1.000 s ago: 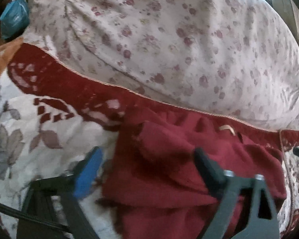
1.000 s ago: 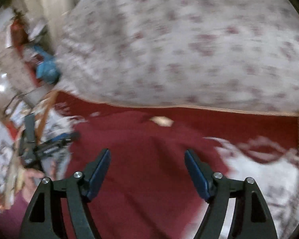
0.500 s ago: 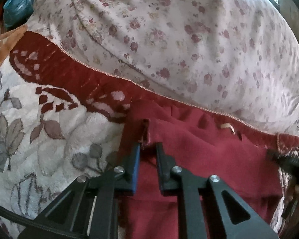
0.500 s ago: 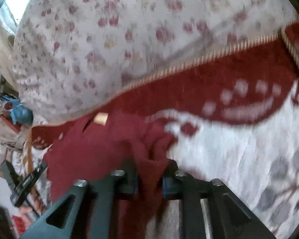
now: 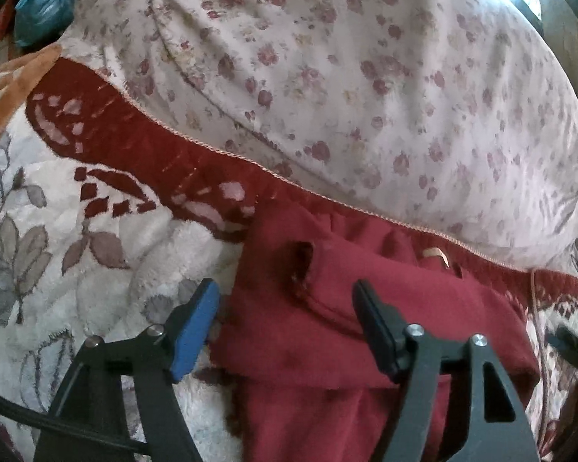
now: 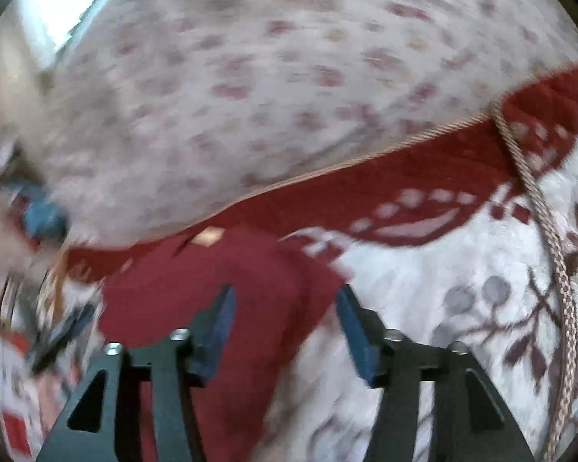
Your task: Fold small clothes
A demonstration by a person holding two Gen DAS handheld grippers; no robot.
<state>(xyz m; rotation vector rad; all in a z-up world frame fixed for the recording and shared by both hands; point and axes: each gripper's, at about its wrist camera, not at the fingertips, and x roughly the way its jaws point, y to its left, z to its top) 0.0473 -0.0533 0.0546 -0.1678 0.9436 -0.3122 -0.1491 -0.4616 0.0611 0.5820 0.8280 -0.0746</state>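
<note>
A dark red garment (image 5: 385, 331) lies crumpled on a plush white blanket (image 5: 96, 269) patterned with grey leaves and a wide red border. Behind the blanket, at the far side, rises a large pillow (image 5: 346, 88) in pale fabric with small pink flowers. A small tan label (image 5: 435, 256) shows at the garment's far edge, close to the blanket's corded trim.

In the left wrist view, the left gripper (image 5: 285, 315) hovers over the garment's left edge, its jaws spreading apart. A folded sleeve end lies between them, but neither pad presses on the cloth; the left pad sits over the white blanket just beside the garment.

The right wrist view is blurred. The right gripper (image 6: 285, 319) is over the garment's right edge, jaws likewise spreading, with red cloth between them and nothing gripped. The right pad is above white blanket. A braided cord (image 6: 551, 269) runs down the blanket at the far right. A blue bag (image 5: 46, 7) sits at the far left.
</note>
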